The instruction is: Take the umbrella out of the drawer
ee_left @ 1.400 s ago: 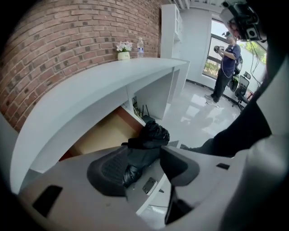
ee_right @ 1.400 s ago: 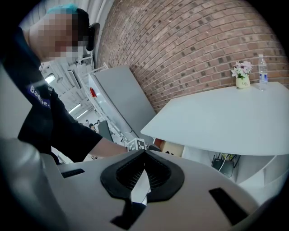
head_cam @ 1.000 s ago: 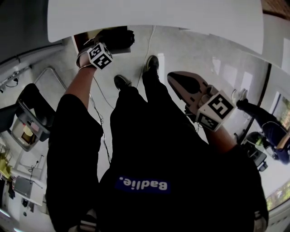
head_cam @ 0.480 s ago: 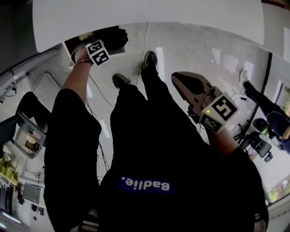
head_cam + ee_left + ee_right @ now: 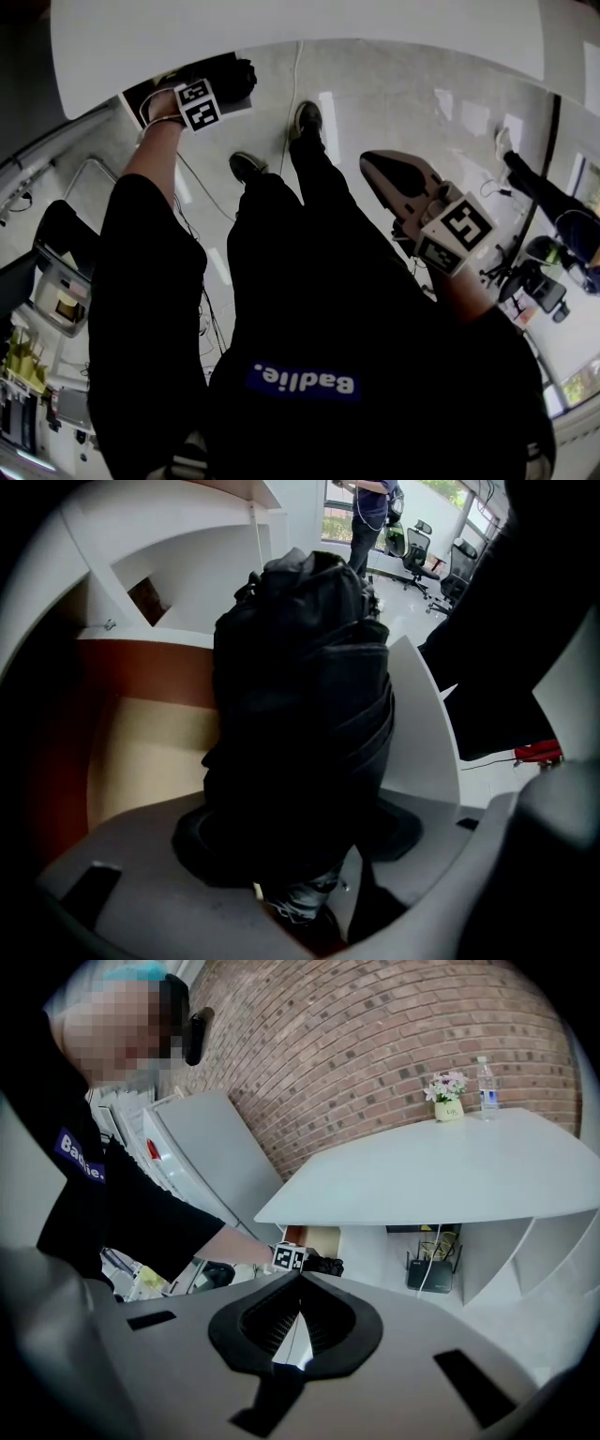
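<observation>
One folded black umbrella (image 5: 300, 696) lies in the open drawer (image 5: 141, 752), between the jaws of the left tongs (image 5: 298, 832), which point down and are closing, pads against its fabric. Well apart from the drawer, the right tongs (image 5: 298, 1283) have jaws together and hold nothing. Step in hand: the grasp. Next move, by judgement: firm grip, then a straight lift clear of the drawer walls.

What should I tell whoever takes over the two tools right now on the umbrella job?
Left tool: pointing down into the open drawer, jaws closing around the black folded umbrella; firm grip not confirmed.
Right tool: shut, empty, held away from the desk.
Done: drawer open, umbrella reached.
To do: finish the grip, lift the umbrella out.
</observation>
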Tool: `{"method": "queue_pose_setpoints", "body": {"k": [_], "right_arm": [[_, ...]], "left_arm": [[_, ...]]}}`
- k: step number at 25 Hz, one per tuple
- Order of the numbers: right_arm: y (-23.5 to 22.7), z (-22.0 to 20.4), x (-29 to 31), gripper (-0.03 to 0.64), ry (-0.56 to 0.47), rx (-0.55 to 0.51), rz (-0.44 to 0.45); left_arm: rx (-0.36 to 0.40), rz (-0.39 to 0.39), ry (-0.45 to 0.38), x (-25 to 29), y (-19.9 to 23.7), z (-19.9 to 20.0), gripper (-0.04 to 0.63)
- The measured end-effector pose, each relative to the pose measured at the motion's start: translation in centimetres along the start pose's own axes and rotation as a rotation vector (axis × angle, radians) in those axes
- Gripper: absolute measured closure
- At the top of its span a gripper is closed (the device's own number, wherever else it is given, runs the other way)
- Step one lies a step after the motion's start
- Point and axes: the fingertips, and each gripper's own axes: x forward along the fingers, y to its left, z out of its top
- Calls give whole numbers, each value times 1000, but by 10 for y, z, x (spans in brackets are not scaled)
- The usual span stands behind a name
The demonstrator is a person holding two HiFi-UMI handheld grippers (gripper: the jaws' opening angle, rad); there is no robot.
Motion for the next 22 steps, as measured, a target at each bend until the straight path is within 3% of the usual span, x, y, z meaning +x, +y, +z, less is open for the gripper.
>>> {"method": "queue_pose_setpoints", "body": {"k": [7,12,22], "right_arm": [[1,12,-11,588,-40,-13,-31],[6,23,-16,588,-61,-27,-34],[38,60,-20,588,-125,-84,51]], "left_arm": [[15,5,18,-8,-5,-3,337],[-30,26,-14,-30,-8,-2,342],[-73,67,-70,-114,-29,6,342]]}}
